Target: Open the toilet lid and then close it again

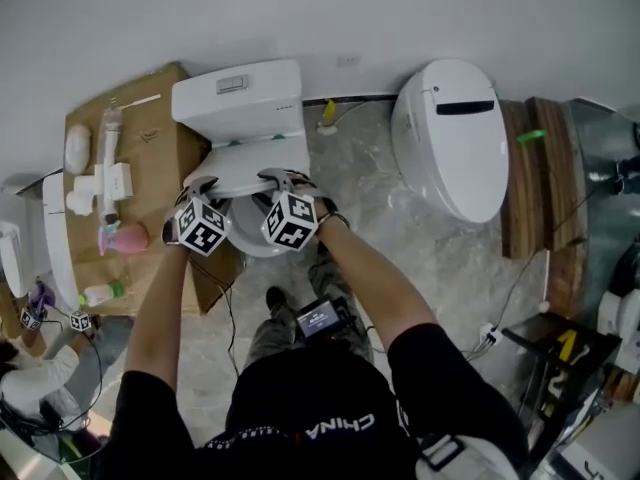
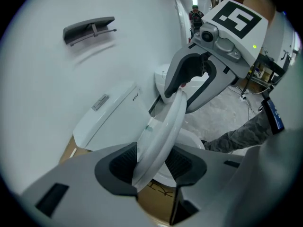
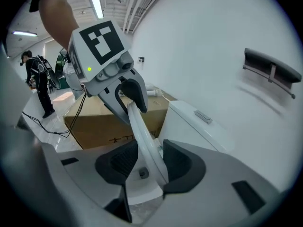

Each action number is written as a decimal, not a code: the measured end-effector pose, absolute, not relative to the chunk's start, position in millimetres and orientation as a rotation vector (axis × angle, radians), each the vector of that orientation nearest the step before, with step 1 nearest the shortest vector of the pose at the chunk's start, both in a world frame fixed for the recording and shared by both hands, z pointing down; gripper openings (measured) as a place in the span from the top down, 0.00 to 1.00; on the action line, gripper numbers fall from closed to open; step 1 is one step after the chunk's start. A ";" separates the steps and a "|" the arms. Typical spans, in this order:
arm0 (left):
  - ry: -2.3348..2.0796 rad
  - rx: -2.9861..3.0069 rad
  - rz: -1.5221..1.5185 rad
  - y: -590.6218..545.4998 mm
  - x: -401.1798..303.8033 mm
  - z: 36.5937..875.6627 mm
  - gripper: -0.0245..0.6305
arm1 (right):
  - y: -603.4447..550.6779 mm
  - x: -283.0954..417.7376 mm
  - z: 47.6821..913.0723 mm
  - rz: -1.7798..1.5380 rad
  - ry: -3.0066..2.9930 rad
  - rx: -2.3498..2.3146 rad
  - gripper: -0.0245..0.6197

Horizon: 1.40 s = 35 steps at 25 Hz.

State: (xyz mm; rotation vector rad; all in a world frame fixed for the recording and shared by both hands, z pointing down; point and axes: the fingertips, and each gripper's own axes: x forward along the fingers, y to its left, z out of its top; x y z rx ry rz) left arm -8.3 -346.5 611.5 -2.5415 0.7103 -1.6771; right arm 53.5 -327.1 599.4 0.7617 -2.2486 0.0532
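Note:
A white toilet stands against the wall, with its tank (image 1: 237,93) behind and its bowl (image 1: 262,238) partly showing below. The white toilet lid (image 1: 245,173) is tilted part way up over the bowl. In the head view my left gripper (image 1: 205,185) and right gripper (image 1: 287,180) sit side by side on the lid's front edge. In the left gripper view the lid's rim (image 2: 165,122) runs between the pads of my left gripper (image 2: 151,162). In the right gripper view the rim (image 3: 142,131) is pinched by my right gripper (image 3: 150,162).
A cardboard box (image 1: 150,148) with bottles and white items stands left of the toilet. A second white toilet (image 1: 450,133) lies to the right, with wooden boards (image 1: 545,178) past it. A grey bracket (image 2: 90,28) hangs on the wall. Cables cross the marble floor.

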 end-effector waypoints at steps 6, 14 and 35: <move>0.783 -2.454 -1.636 -289.5 -19.4 648.1 0.69 | -269.2 43.0 638.1 0.020 -2.135 0.815 0.70; 0.879 -2.397 -1.470 -236.9 -26.5 690.6 0.68 | -215.0 36.3 685.9 -0.069 -2.015 0.862 0.70; 0.969 -2.178 -1.333 -162.7 -34.8 794.7 0.67 | -140.0 26.8 790.5 -0.336 -1.980 0.830 0.68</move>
